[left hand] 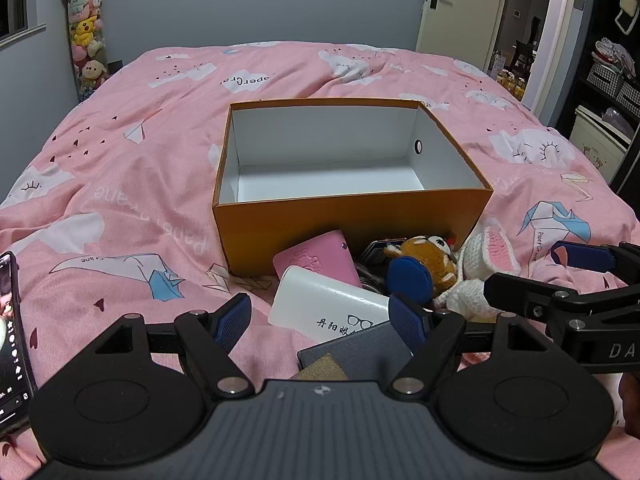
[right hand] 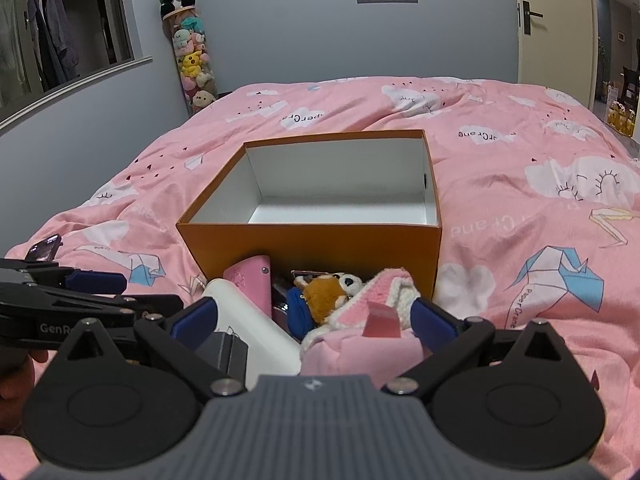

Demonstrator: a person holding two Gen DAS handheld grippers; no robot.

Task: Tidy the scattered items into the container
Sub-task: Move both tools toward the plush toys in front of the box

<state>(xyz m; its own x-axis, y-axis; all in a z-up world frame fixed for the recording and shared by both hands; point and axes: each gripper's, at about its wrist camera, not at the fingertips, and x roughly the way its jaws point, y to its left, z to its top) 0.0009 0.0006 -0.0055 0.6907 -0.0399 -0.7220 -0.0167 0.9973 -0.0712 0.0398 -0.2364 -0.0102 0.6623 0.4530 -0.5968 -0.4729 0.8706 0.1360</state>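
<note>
An empty orange box point(left hand: 352, 216) point(right hand: 312, 248) with a white inside stands on the pink bed. Piled against its near wall are a pink card holder point(left hand: 320, 258), a white glasses case point(left hand: 328, 304), a grey notebook point(left hand: 360, 354), a brown plush toy point(left hand: 428, 264) and a pink-and-white knitted bunny point(left hand: 488, 256). My left gripper point(left hand: 320, 320) hovers open over the glasses case and notebook, gripping nothing. My right gripper point(right hand: 314, 316) is open above the bunny point(right hand: 384, 288) and a pink cloth point(right hand: 360, 348), beside the plush toy point(right hand: 328, 296). Each gripper shows sideways in the other's view.
A phone point(left hand: 10, 340) with a lit screen lies on the duvet at the far left. A clear tube of plush toys point(right hand: 194, 68) stands against the grey wall behind the bed. Dark shelves point(left hand: 612, 80) and an open door point(left hand: 460, 8) are on the right.
</note>
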